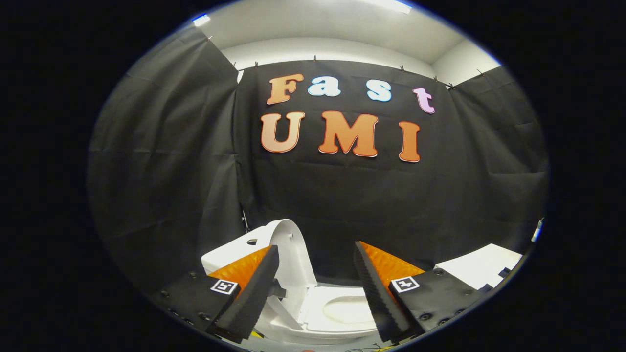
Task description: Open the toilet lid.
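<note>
Both fingers [254, 288] of my gripper [315, 293] are hanging wide apart and gripping nothing right now. I'm looking down between them at the toilet [313, 327], and its lid [293, 254] is standing upright, leaning back toward the tank [234, 249] on the far side of the bowl [345, 308]. Left finger's sitting right in front of the lid's edge; can't tell if it's touching.

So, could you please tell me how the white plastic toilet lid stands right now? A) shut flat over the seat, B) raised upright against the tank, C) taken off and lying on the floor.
B: the white plastic toilet lid stands raised by the tank, the bowl lies uncovered, and the gripper is open on nothing.
</note>
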The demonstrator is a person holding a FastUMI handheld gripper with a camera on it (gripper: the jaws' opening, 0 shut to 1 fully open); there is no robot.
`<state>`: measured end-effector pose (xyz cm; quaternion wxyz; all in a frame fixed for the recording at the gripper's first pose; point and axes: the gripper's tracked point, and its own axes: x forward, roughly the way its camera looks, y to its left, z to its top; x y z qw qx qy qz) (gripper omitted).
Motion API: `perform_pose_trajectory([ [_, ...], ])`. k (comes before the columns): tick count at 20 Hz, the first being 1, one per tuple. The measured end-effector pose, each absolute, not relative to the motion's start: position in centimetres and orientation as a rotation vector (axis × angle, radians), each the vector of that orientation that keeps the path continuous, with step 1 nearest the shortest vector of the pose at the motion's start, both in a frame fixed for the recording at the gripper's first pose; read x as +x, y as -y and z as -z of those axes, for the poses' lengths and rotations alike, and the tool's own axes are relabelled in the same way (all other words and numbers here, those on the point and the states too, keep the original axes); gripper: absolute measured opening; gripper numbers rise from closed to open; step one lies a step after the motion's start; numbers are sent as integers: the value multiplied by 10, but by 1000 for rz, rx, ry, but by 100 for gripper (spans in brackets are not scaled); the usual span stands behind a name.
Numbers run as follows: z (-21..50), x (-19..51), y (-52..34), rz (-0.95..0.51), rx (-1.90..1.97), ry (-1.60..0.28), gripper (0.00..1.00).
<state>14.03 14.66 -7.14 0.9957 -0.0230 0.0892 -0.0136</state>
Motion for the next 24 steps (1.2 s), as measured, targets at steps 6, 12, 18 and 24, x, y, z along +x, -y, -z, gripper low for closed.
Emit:
perform_pose_trajectory([
  [6,12,111,-102,6,105,-148,98],
  [12,2,70,-65,-16,93,-148,96],
  [18,0,55,-55,-36,145,-134,96],
  [24,-11,53,-56,-32,101,-122,96],
])
